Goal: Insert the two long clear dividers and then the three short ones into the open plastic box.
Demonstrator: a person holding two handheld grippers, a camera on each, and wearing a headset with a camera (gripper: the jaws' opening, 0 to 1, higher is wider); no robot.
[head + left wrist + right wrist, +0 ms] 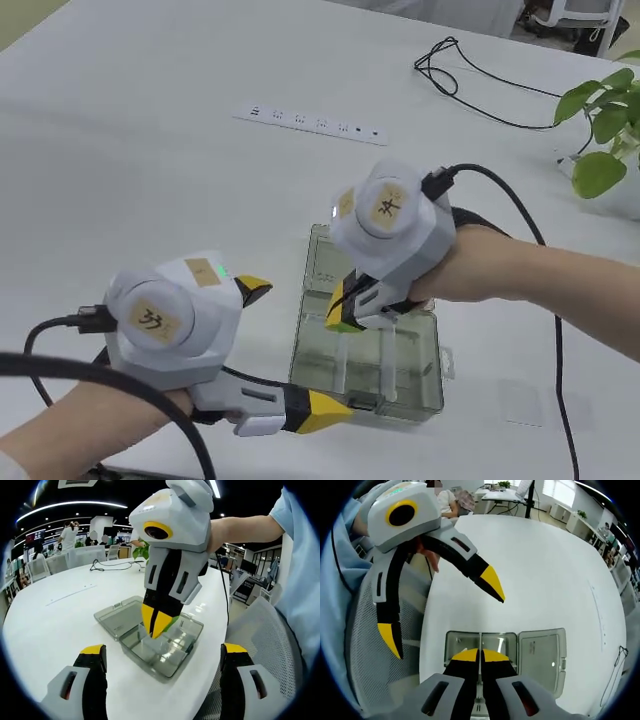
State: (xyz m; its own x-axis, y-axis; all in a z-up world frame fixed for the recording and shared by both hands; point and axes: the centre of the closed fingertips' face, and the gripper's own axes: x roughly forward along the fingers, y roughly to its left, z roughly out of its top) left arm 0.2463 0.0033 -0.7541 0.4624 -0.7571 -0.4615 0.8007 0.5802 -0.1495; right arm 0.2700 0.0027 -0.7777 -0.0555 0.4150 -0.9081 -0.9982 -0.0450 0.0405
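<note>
Head view: the open plastic box (372, 398) sits on the white table (150, 160) close to the edge nearest the person, with its lid (322, 252) laid flat on the far side. The right gripper (345, 322) points steeply down into the box. The left gripper (288, 350) hangs beside the box's left wall with its jaws spread wide and empty. Pale upright strips stand inside the box; I cannot tell whether they are long or short ones. A power strip (310, 122), a black cable (470, 70) and a plant (600, 130) lie towards the far edge.

Left gripper view: the left gripper (162, 650) has its own jaws wide apart, framing the box (162, 671). The right gripper (157, 625) dips its closed tips into the middle compartment.

Right gripper view: the right gripper (480, 655) has its jaws pressed together on what looks like a clear divider (480, 641), seen edge-on and running across the box (449, 645). The left gripper (444, 620) is gaping above it.

The divider is probably light, thin, stiff enough to stand yet easily bowed, and slick. It is best pinched at the middle of its top edge, so that both ends drop evenly into the wall slots.
</note>
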